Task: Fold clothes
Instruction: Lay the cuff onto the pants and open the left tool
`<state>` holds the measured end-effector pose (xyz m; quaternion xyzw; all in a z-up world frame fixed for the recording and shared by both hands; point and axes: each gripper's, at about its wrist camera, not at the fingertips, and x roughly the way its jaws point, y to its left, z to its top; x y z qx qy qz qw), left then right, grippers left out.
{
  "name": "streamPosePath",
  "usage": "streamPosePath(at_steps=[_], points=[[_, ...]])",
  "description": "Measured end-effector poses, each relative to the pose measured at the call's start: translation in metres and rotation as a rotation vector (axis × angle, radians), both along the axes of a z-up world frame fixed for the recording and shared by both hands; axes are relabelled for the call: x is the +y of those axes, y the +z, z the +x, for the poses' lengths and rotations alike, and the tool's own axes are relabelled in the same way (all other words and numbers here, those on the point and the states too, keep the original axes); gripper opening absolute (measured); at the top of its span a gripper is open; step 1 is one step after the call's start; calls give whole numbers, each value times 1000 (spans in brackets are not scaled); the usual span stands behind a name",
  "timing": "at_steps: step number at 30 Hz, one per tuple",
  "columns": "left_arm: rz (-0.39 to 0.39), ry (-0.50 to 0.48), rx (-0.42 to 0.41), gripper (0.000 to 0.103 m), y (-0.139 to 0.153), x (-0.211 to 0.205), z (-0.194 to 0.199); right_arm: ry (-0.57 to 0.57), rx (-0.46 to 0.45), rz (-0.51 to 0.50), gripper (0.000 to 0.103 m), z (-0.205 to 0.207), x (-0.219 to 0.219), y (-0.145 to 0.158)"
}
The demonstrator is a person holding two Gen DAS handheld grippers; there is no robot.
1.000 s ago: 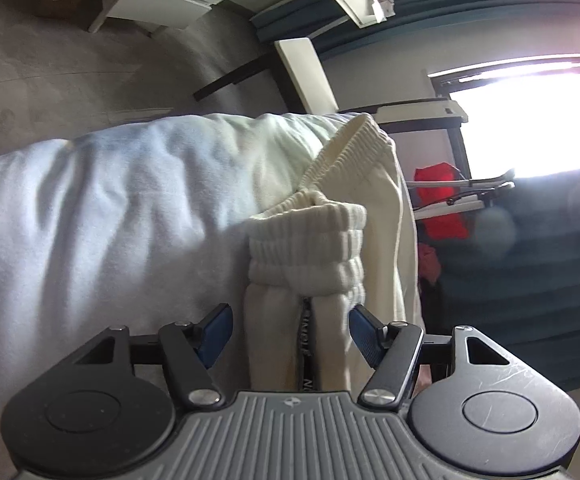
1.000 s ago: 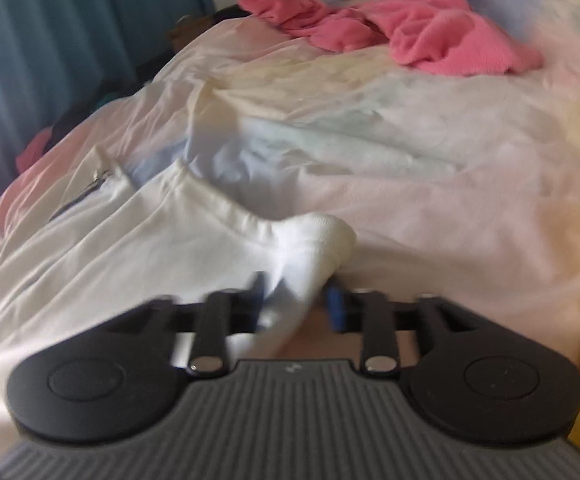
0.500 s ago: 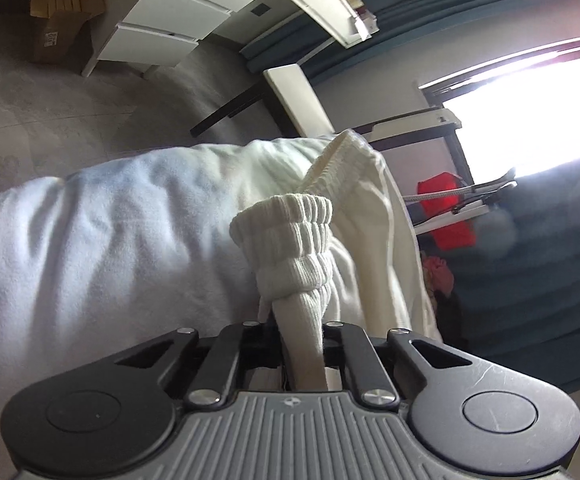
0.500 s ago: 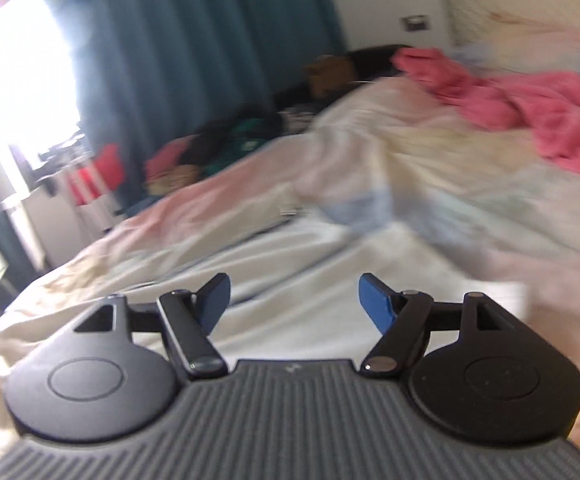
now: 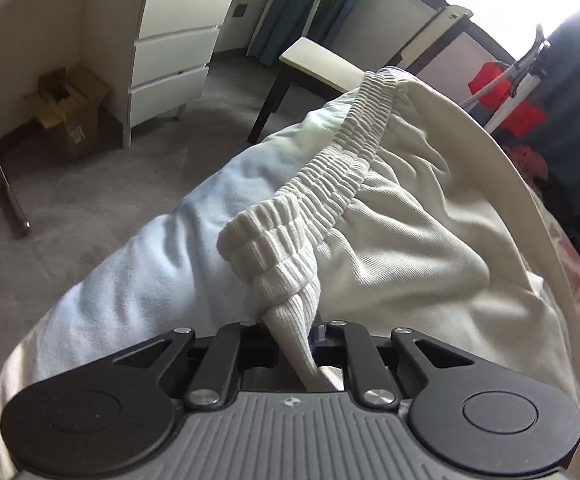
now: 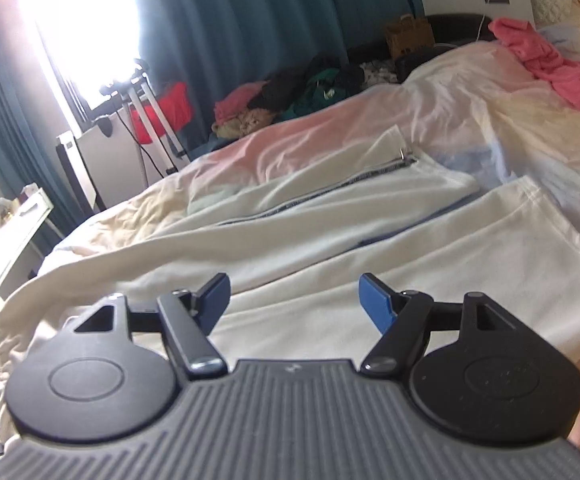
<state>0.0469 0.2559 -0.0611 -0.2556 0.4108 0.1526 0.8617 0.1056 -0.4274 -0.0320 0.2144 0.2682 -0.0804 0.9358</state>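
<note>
One garment is in play and the fold has barely begun: the left hand-held gripper is clenched on the ribbed hem of the white zip jacket, pinching a bunched corner of that elastic band, its jaws having eased a touch wider just now with the cloth between them. Over on the other side, the right hand-held gripper hangs released above the jacket's body, blue pads wide apart and nothing between them. The jacket lies spread along the bed, zip running up its middle, cream-white, soft and rumpled, the hem end near the bed's edge. No crease is set that I can make out, though the fisheye hides the near part. Left to do: nearly everything, and a pink garment waits farther up the bed.
</note>
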Motion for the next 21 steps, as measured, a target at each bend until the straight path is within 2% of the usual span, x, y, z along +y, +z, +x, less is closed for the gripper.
streamPosePath(at_steps=[1,5,8,11,16,18,21], points=[[30,-10,3,22,5,-7,-1,-3,-1,11,73,0,0,-1],[86,-7,2,64,24,-23,-11,-22,-13,36,73,-3,-5,-3],[139,17,-16,79,39,-34,-21,-39,-22,104,73,0,-14,-8],[176,2,-60,81,56,-51,-24,-98,-7,221,75,13,-30,-18],[154,-57,-150,83,76,-102,-7,-219,37,537,75,58,-68,-60],[116,-104,-181,83,78,-128,5,-253,48,579,75,80,-79,-79],[56,-179,-230,84,75,-166,24,-233,41,557,74,110,-89,-102]])
